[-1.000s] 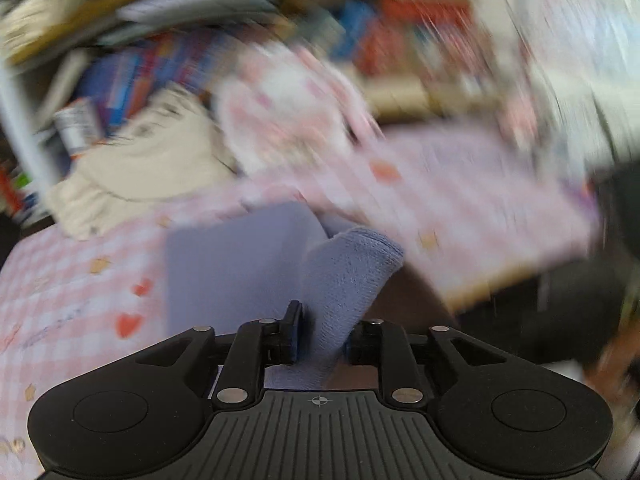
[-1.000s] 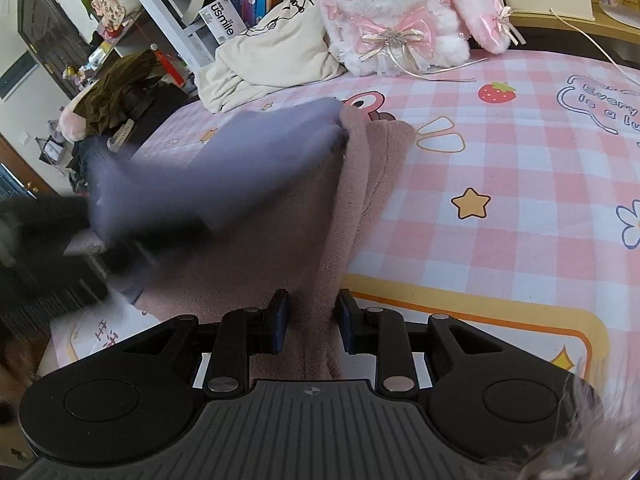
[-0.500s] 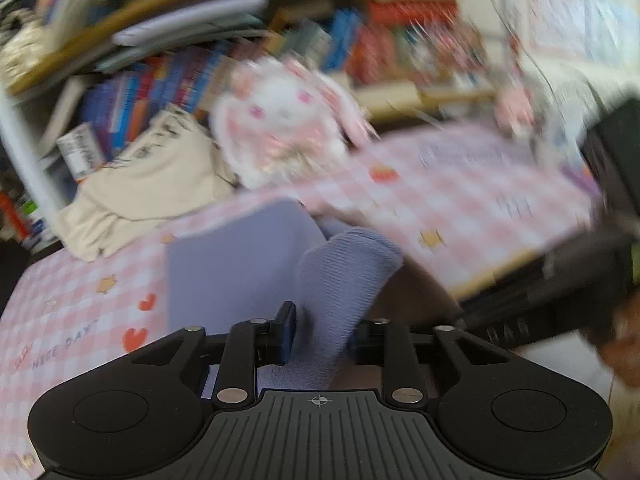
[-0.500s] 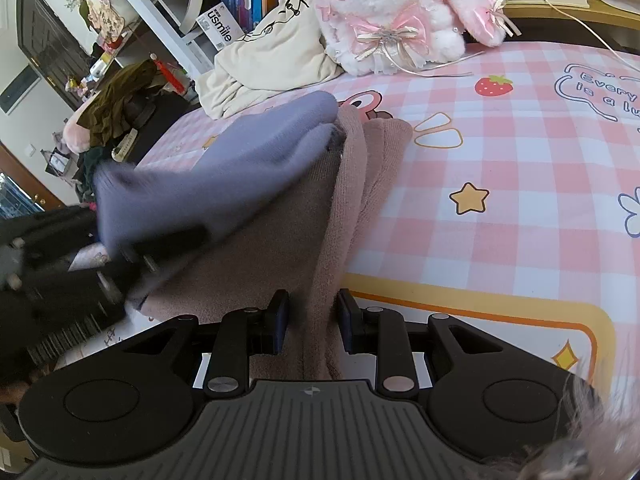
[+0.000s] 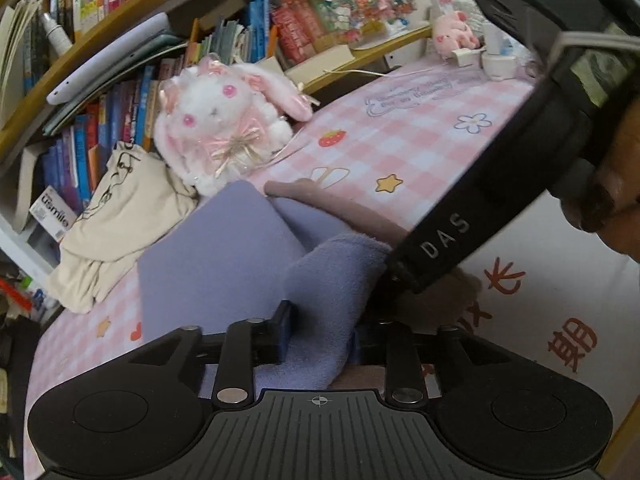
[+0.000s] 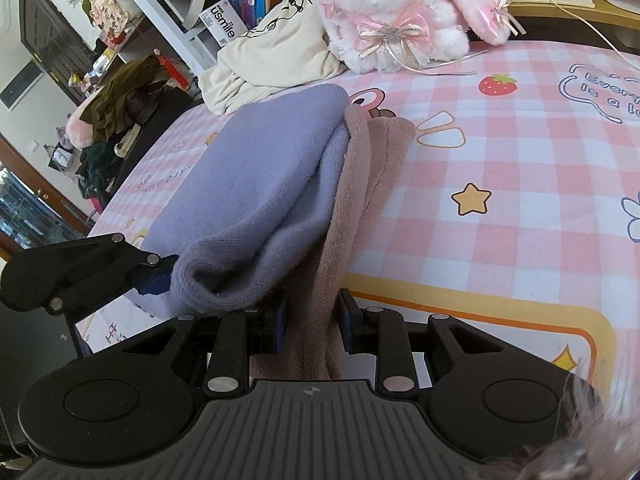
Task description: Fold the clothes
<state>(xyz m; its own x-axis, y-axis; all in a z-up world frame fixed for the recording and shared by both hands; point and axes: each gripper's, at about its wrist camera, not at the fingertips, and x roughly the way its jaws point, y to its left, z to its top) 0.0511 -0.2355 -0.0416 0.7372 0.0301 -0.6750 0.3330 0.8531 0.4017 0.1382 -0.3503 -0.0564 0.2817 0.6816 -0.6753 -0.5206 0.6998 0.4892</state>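
We work at the near edge of the table (image 6: 500,168), which wears a pink checked cloth; the garment (image 6: 256,188) lies folded along it, lavender face up, mauve-brown face (image 6: 360,216) showing at its right side.

Step in hand, as we judge it: lay the lavender flap flat and let go. To do it well, we let the left gripper (image 5: 320,334) part fully before drawing back, so the cloth does not drag. Its jaws are opening now, a lavender fold (image 5: 332,292) between them. The right gripper (image 6: 312,320) pinches the mauve edge, jaws narrow; we keep it there as anchor.

The knit looks soft and thick, bunching at the near corner. A plush rabbit (image 6: 392,12) and a cream bag (image 6: 276,56) sit beyond.
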